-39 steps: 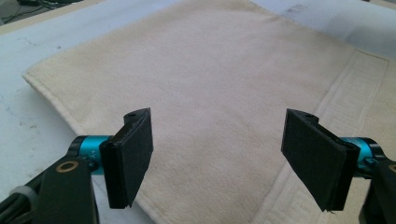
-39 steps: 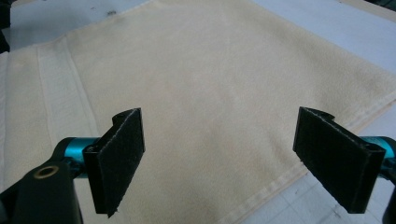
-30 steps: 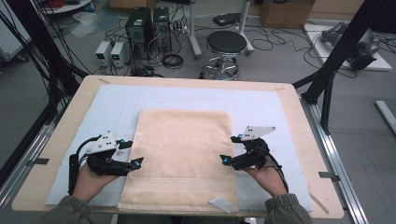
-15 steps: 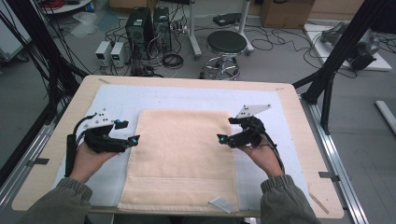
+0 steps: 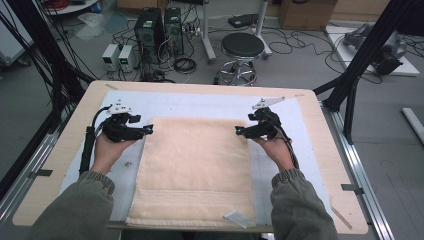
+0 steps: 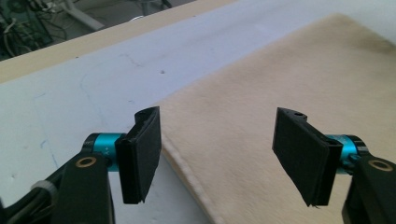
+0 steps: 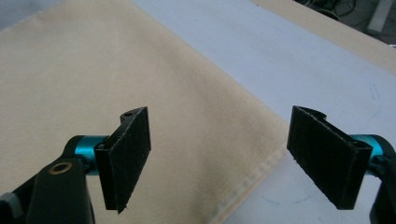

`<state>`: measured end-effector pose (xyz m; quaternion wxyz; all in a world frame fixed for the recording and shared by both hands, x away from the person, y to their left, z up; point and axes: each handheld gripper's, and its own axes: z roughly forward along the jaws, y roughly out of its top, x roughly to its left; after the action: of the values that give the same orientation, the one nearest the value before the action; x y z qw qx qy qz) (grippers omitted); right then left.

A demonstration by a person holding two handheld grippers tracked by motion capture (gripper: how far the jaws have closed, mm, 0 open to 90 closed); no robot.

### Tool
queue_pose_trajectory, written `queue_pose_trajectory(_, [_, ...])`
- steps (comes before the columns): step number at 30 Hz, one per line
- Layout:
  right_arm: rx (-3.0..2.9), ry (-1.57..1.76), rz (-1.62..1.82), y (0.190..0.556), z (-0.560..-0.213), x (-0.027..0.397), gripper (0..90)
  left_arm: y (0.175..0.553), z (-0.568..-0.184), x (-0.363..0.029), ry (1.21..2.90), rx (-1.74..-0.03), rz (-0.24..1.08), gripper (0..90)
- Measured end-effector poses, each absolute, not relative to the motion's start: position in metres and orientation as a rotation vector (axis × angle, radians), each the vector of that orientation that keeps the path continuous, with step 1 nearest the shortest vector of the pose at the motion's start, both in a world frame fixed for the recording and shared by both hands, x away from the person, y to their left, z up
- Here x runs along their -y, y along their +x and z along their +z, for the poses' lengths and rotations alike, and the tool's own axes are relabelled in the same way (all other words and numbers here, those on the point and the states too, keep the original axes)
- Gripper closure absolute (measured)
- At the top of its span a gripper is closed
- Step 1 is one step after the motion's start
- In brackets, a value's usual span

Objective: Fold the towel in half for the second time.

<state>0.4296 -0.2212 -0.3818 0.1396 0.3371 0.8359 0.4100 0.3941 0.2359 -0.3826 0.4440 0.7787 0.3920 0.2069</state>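
**2 open grippers at a towel's far corners**

A beige towel (image 5: 195,170) lies flat on the pale mat (image 5: 200,104) covering the table (image 5: 320,165). The left gripper (image 5: 148,129) hovers at its far left corner, the right gripper (image 5: 239,131) at its far right corner. Both sets of jaws are spread wide, holding nothing.

**Around my table**

Past my wooden table (image 5: 327,165) and its pale blue mat (image 5: 200,104), a black stool (image 5: 242,47) stands at 12 o'clock. Two computer towers (image 5: 159,22) and tangled cables (image 5: 185,64) sit at 11, a cardboard box (image 5: 305,12) at 1.
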Motion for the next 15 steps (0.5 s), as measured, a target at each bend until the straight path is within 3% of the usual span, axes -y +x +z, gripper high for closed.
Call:
queue_pose_trajectory(10, [-2.428, 1.120, 1.089, 0.445, -0.424, 0.226, 28.0, 0.412, -0.422, -0.234, 2.000, -1.082, 0.488, 38.1])
queue_pose_trajectory(15, [-2.459, 1.127, 1.057, 0.447, -0.438, 0.223, 32.7, 0.414, -0.439, -0.240, 2.011, -1.119, 0.457, 45.6])
